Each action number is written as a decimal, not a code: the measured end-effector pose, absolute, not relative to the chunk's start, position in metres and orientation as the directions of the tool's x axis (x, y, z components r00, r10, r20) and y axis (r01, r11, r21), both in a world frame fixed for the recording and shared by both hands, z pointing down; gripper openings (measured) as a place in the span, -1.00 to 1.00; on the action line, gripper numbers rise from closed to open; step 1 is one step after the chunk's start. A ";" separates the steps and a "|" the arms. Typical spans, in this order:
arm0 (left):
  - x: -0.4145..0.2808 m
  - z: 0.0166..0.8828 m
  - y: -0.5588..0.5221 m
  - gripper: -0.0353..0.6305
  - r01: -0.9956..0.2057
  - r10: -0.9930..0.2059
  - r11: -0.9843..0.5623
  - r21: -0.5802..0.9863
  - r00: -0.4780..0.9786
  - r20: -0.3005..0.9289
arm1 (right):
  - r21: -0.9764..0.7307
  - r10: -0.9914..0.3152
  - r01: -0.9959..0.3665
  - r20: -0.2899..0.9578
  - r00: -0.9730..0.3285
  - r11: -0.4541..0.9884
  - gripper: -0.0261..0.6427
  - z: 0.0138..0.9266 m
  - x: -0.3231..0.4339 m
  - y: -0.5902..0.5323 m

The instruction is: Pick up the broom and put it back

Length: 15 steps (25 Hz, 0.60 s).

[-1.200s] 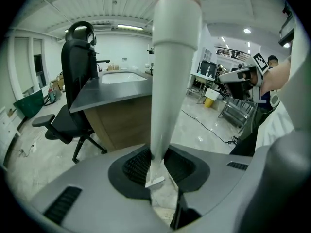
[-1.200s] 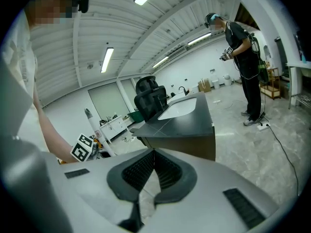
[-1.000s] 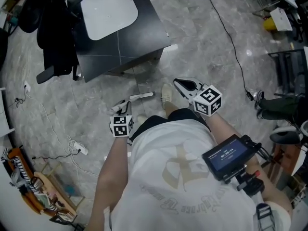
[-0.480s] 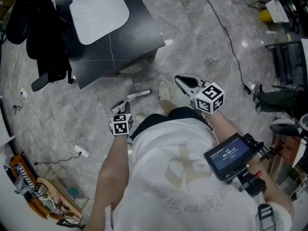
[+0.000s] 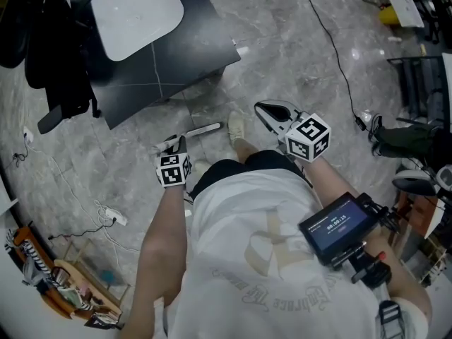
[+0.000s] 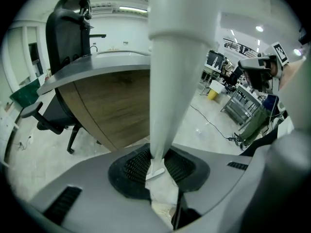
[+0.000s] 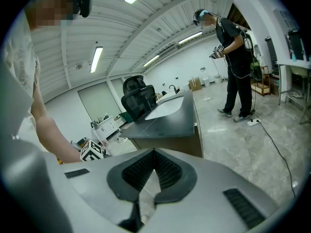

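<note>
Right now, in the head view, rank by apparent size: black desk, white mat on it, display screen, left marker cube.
Largest to smallest:
black desk
white mat
display screen
left marker cube
The screen and cube sit nearer the camera, so true sizes may differ.

The screen shows a timer reading 00:00:15.

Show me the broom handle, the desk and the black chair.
broom handle (image 6: 167,81), left gripper view, middle of the white shaft.
desk (image 5: 176,55), head view, bare dark top.
black chair (image 6: 67,33), left gripper view, its backrest.
</note>
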<state>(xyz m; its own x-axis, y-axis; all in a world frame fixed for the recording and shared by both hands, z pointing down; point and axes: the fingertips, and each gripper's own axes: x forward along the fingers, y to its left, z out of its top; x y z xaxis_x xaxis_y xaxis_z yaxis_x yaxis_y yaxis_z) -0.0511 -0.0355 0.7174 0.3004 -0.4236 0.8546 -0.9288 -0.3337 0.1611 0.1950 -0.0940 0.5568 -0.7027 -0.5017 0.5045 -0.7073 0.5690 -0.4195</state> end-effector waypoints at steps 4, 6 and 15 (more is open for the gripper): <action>-0.046 0.720 -0.052 -0.62 -0.928 -0.429 -0.335 0.162 0.303 0.851 | -0.421 -0.501 -0.709 0.507 -0.701 0.565 -0.87 0.560 0.196 -0.099; -0.044 0.721 -0.059 -0.62 -0.925 -0.430 -0.342 0.164 0.309 0.848 | -0.421 -0.504 -0.713 0.509 -0.698 0.561 -0.87 0.560 0.197 -0.100; -0.042 0.732 -0.095 -0.62 -0.924 -0.430 -0.343 0.171 0.316 0.846 | -0.416 -0.524 -0.740 0.525 -0.670 0.529 -0.87 0.567 0.212 -0.101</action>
